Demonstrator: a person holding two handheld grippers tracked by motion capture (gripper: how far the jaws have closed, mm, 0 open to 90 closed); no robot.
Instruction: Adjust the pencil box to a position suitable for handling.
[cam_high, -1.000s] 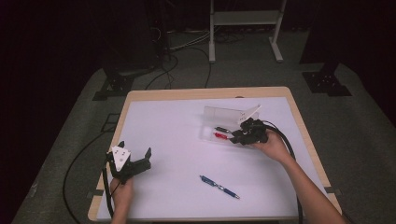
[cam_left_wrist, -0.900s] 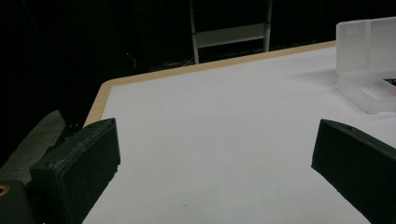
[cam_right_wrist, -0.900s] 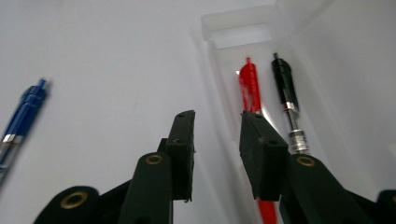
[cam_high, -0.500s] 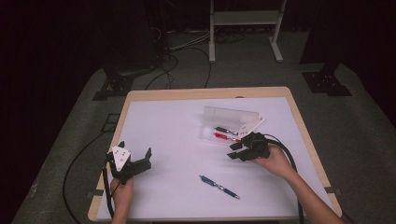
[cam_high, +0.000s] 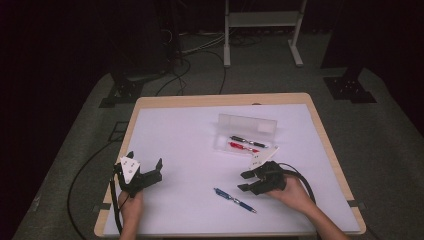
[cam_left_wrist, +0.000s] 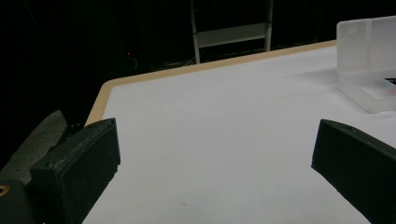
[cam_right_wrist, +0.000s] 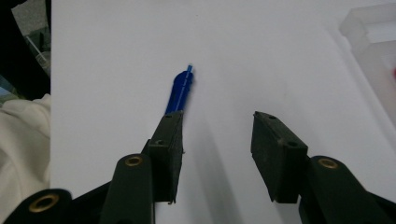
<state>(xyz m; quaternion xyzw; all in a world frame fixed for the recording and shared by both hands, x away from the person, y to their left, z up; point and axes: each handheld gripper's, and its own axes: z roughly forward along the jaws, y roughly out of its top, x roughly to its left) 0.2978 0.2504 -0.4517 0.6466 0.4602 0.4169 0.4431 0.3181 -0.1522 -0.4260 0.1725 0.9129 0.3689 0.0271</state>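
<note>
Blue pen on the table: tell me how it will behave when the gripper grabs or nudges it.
The blue pen looks slim and rigid, so probably light and stiff. Its round barrel lies flat on the smooth white table, so a sideways nudge may roll it. Its glossy plastic could slip between the pads.

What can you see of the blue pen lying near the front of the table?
The blue pen is slim, with a dark blue barrel, seemingly plastic, and a paler tip end pointing toward the table's front right. It lies flat and slanted on the white table, outside the clear case. Nothing grips it: the right gripper hovers just beside it, jaws apart, one jaw overlapping the pen's end in the right gripper view.
</note>
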